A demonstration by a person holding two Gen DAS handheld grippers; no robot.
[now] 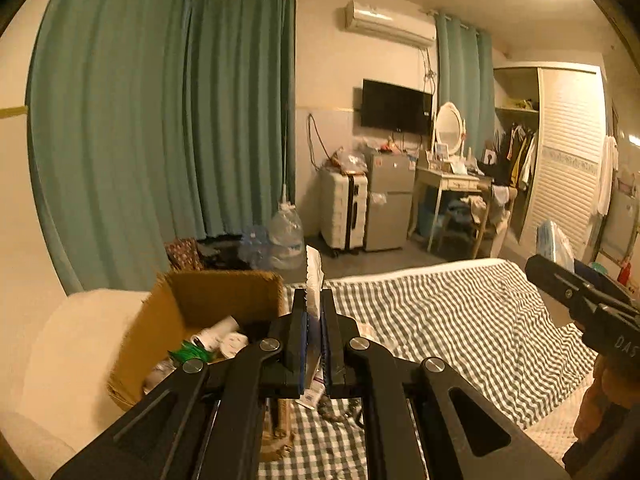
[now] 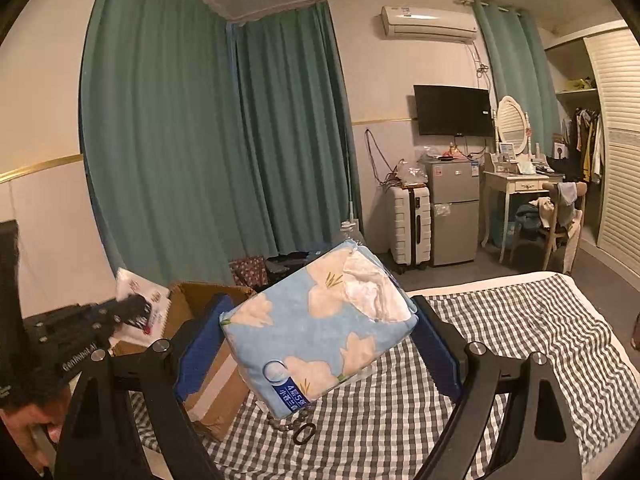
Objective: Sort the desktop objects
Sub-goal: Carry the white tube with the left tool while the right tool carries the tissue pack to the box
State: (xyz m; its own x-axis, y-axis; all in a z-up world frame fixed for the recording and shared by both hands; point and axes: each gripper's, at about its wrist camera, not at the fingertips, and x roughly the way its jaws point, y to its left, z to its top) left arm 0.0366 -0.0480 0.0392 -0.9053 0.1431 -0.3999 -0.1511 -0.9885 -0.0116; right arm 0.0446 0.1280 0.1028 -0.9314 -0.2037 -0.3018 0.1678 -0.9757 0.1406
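Nearest the lens in the right wrist view: right tongs spread wide and gripping a soft blue tissue pack with cream flower print by its two short ends, blue pads against each end. Held clear above the grey-and-white checked bed cover, long axis running from lower left to upper right, torn opening with white tissue facing up at the far right end. Below it, a small beaded bracelet with a dark ring lying on the cover; not clear in the left wrist view.

In the left wrist view: left tongs closed on a thin white sachet with a serrated top edge, standing upright, edge-on to the lens. Printed flat face visible only from the right wrist view, at far left. Open brown cardboard box just beside, left of the tongs, with white and green oddments inside, seen only here.
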